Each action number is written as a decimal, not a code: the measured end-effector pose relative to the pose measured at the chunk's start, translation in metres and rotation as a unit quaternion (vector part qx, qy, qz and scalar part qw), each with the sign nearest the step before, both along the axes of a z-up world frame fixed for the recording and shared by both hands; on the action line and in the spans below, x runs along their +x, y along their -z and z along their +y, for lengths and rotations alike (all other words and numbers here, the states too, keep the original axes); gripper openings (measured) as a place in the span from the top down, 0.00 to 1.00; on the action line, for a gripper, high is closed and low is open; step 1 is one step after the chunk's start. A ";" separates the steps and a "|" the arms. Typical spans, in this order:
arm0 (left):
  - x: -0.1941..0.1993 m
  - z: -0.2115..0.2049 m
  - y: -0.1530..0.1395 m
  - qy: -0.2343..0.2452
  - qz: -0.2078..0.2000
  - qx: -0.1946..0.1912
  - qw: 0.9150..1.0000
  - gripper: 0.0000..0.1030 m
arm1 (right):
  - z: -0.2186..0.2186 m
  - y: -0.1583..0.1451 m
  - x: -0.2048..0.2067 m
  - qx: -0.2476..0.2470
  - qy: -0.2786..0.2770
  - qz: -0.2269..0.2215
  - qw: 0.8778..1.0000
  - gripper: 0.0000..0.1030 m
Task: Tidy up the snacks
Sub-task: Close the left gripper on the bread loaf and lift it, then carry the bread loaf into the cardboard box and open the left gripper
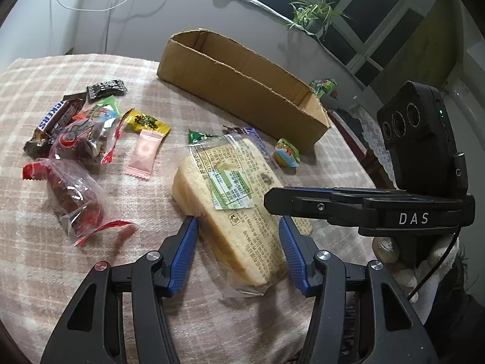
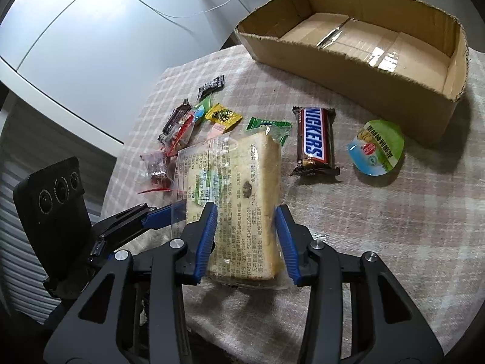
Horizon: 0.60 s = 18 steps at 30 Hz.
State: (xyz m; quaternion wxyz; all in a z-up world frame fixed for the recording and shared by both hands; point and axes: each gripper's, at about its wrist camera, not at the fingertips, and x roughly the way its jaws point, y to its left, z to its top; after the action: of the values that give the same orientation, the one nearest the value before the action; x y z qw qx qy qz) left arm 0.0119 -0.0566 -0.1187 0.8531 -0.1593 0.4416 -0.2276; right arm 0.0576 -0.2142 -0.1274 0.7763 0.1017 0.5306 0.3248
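Observation:
A clear-wrapped bread pack [image 1: 230, 182] [image 2: 242, 166] with a printed label lies on the plaid cloth, and both grippers are on it. In the left wrist view it runs lengthwise between the blue pads [image 1: 185, 248] of my left gripper [image 1: 238, 221], which touch its two long sides. My right gripper [image 2: 247, 207] straddles the same pack with both pads against it. From the left wrist view, the right gripper [image 1: 266, 200] reaches in from the right in a gloved hand. The left gripper's blue finger [image 2: 157, 212] meets the wrapper's clear edge. The cardboard box [image 1: 230, 82] [image 2: 348, 69] stands empty behind.
Loose snacks lie on the cloth: a Snickers bar [image 2: 315, 139], a green-lidded jelly cup [image 2: 377, 148], a yellow candy [image 1: 147, 123], a pink sachet [image 1: 142, 154], red-wrapped cakes [image 1: 72, 203] and a second Snickers [image 1: 54, 118]. A white appliance [image 2: 75, 45] stands left of the table.

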 end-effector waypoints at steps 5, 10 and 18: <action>0.001 -0.003 -0.010 -0.001 -0.013 0.000 1.000 0.48 | -0.006 -0.013 0.000 0.005 0.006 -0.013 1.000 0.59; 0.006 -0.009 -0.026 0.000 -0.030 -0.001 1.000 0.49 | -0.016 -0.033 0.006 0.008 0.012 -0.030 0.999 0.58; 0.028 -0.023 -0.051 0.008 -0.054 0.005 0.998 0.49 | -0.033 -0.066 0.029 0.008 0.029 -0.060 0.998 0.59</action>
State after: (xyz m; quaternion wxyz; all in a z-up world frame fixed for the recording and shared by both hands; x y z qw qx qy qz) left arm 0.0403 -0.0792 -0.0681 0.8749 -0.1385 0.3971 -0.2402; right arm 0.0862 -0.2475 -0.0619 0.8149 0.1036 0.4774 0.3119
